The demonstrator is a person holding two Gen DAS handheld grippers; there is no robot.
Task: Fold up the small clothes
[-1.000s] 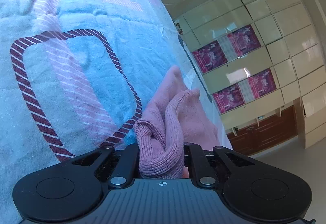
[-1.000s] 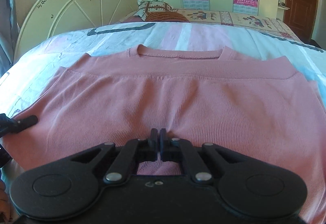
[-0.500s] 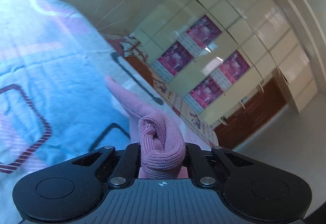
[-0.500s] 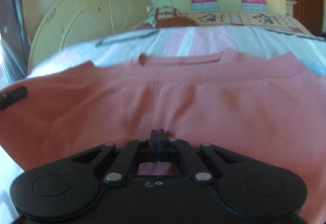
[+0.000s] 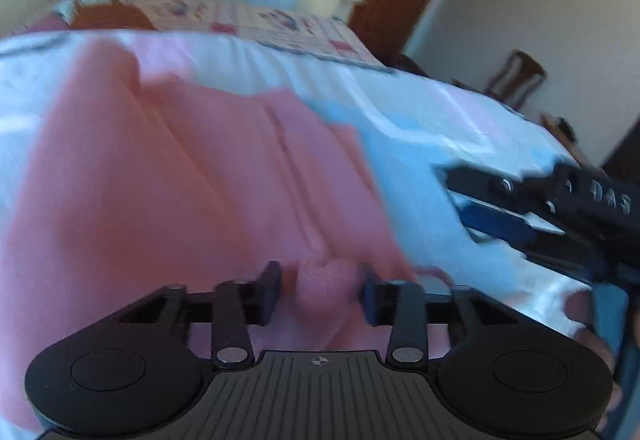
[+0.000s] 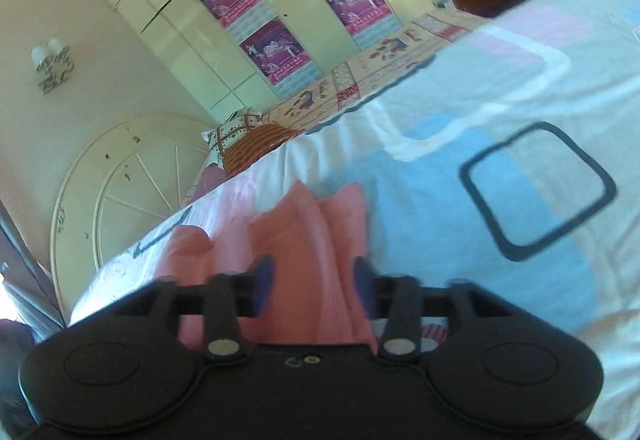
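The left gripper (image 5: 320, 290) is opening, a bunched fold of the pink sweater (image 5: 180, 176) loose between its jaws. The right gripper (image 6: 314, 286) is opening over pink cloth too, apparently to lay the fold on the bed (image 6: 500, 112).

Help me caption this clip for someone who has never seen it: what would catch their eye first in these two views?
The pink sweater spread over the pale blue and white bedspread fills the left wrist view. A bunched fold of it sits between the left gripper's opening jaws, and the sweater also lies between the right gripper's opening jaws. Behind the bed, bright magenta posters stand out on the cream wardrobe doors.
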